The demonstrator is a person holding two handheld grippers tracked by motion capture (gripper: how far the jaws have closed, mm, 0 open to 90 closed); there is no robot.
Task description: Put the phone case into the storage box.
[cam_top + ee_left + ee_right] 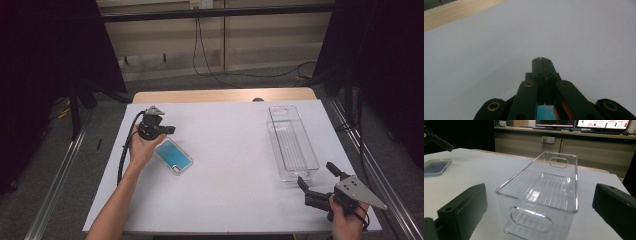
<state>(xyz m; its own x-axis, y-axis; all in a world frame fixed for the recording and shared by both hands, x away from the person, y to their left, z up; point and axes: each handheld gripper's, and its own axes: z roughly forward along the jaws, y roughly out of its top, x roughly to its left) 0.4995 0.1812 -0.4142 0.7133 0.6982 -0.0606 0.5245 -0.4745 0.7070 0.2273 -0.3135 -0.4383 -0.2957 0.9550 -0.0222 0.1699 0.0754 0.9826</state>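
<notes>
A phone (173, 156) with a blue back and a pale rim lies flat on the white table (225, 190), left of centre. A hand holds my left gripper (171, 130) just above and behind the phone, with its jaws shut on nothing. In the left gripper view the closed jaws (540, 60) point across bare table, and a strip of the blue phone (545, 112) shows beneath them. My right gripper (318, 176) stands open at the near right. Its jaws (539, 195) straddle the near end of a clear plastic bin (544, 192) without touching it.
The clear bin (292, 145) runs lengthwise along the table's right side and holds nothing. A wooden strip (225, 95) borders the far edge. Black cable (122, 155) trails from the left gripper down the table's left edge. Monitors (584, 123) stand far behind.
</notes>
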